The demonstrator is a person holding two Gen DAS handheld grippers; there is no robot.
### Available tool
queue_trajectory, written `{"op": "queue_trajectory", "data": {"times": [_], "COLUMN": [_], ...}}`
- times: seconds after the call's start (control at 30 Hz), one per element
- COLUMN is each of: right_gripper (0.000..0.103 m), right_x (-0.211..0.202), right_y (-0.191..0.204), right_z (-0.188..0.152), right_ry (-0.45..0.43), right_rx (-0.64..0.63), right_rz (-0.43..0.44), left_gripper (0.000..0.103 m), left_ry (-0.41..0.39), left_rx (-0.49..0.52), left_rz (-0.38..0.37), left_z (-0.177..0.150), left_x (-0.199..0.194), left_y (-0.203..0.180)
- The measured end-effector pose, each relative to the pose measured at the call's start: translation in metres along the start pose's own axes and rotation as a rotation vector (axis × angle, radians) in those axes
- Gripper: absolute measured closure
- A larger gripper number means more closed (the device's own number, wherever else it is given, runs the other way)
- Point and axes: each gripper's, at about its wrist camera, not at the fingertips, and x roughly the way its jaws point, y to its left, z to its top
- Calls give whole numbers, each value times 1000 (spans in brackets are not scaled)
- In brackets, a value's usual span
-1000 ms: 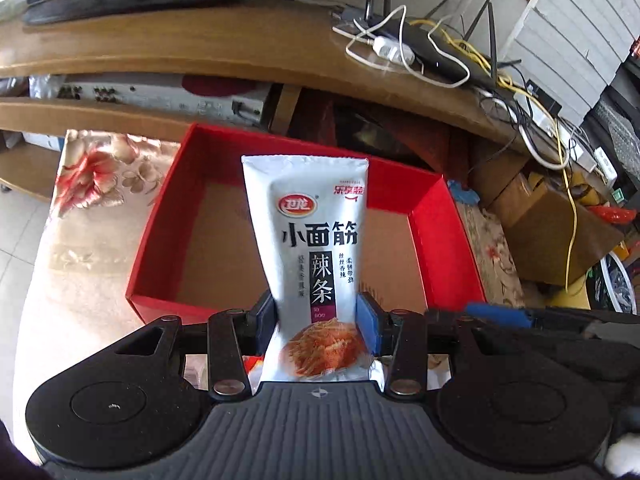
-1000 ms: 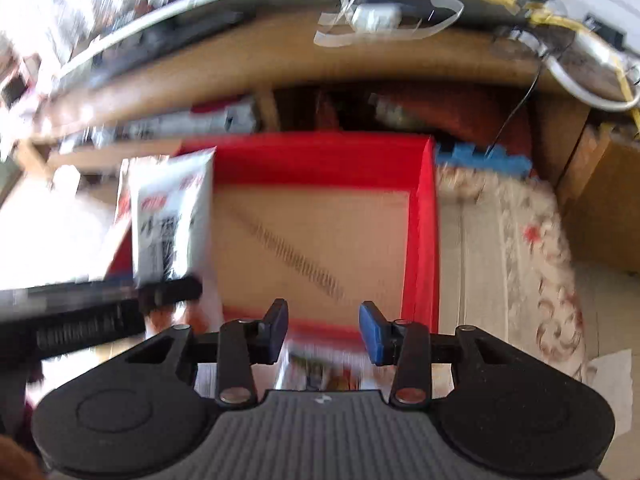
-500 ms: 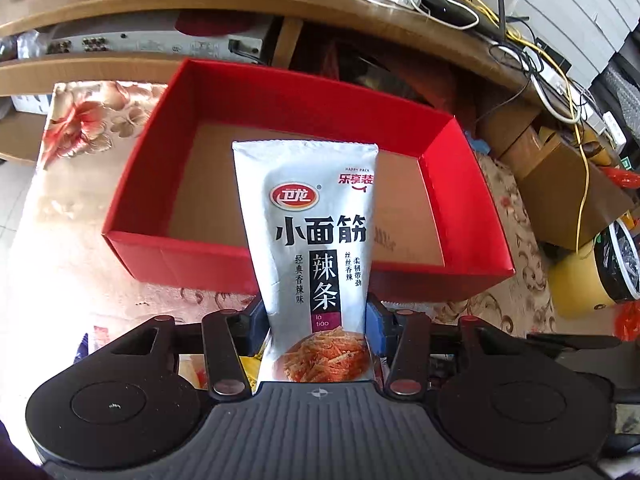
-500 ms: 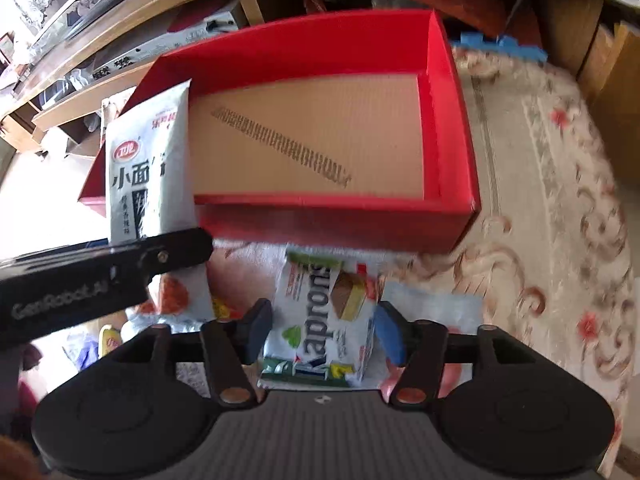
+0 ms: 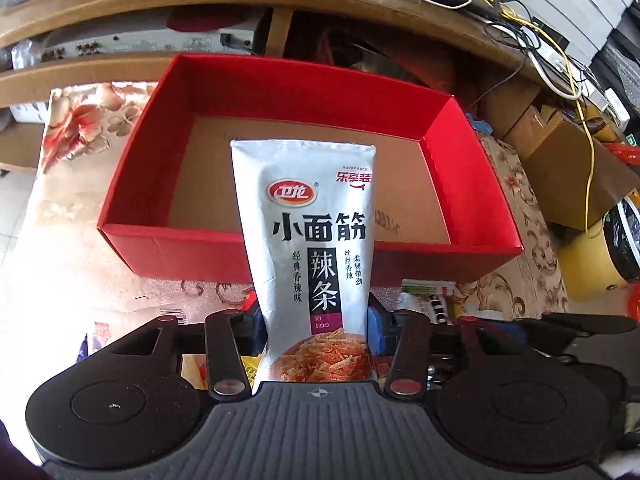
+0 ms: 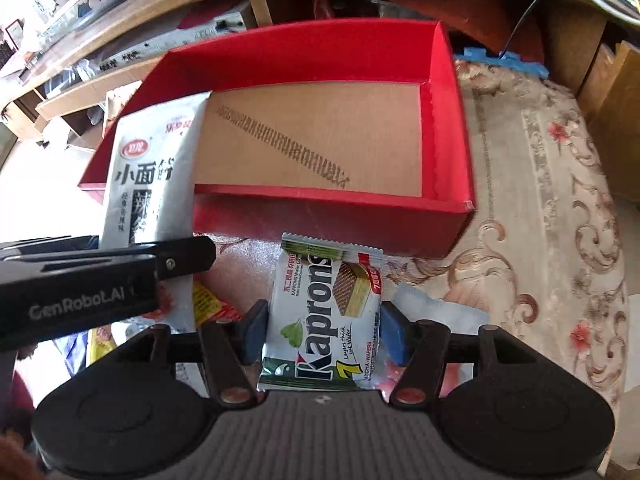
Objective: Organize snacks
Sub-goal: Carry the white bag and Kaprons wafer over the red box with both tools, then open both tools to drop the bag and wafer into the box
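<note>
Clamping the silver latiao packet (image 5: 316,240) by its lower end, the left gripper (image 5: 316,328) held it upright, its top overlapping the near wall of the red box (image 5: 168,248) at 12 o'clock. The right gripper (image 6: 322,330) stood with its blue pads (image 6: 394,334) flanking the Kaprons wafer packet (image 6: 324,312); whether they pressed it could not be told. That packet lay on the floral cloth (image 6: 532,240), just before the box's near wall, with more snack wrappers (image 6: 208,304) at 9 o'clock. Bare cardboard lined the box floor.
</note>
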Motion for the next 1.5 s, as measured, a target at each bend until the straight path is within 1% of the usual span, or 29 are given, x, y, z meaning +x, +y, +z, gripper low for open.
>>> {"op": "queue_trajectory", "data": {"times": [0.27,0.43,0.53,0.63,0.77,0.93,1.1,1.17,1.23,1.5], "right_gripper": [48,48,48,48,48,48,48,48,48,47], "right_x": [-36,-52,-51,-44,-30,-1,25,36,41,49], "right_y": [-6,-6,1,3,-1,-12,-12,-12,-6,5], "right_z": [1,14,31,46,67,89,99,100,99,95], "right_ry": [-78,-135,-167,-195,-222,-221,-200,-188,-203,-207], "right_rx": [22,35,23,27,31,52,29,19,-23,-89], "right_rz": [34,50,36,22,-29,-67,-81,-87,-124,-182], "left_gripper": [50,50,50,50,50,50,50,50,51,51], "left_ry": [-36,-83,-110,-132,-149,-132,-100,-86,-70,-32], "left_rx": [3,-20,-32,-36,-57,-70,-82,-85,-95,-93], "left_rz": [-39,-69,-72,-58,-42,-9,2,15,24,64], "left_z": [-1,15,27,41,59,75,78,77,75,70], "left_x": [-18,-29,-30,-28,-17,10,35,42,49,60], "left_y": [-5,-6,-8,-7,-1,7,14,18,22,27]}}
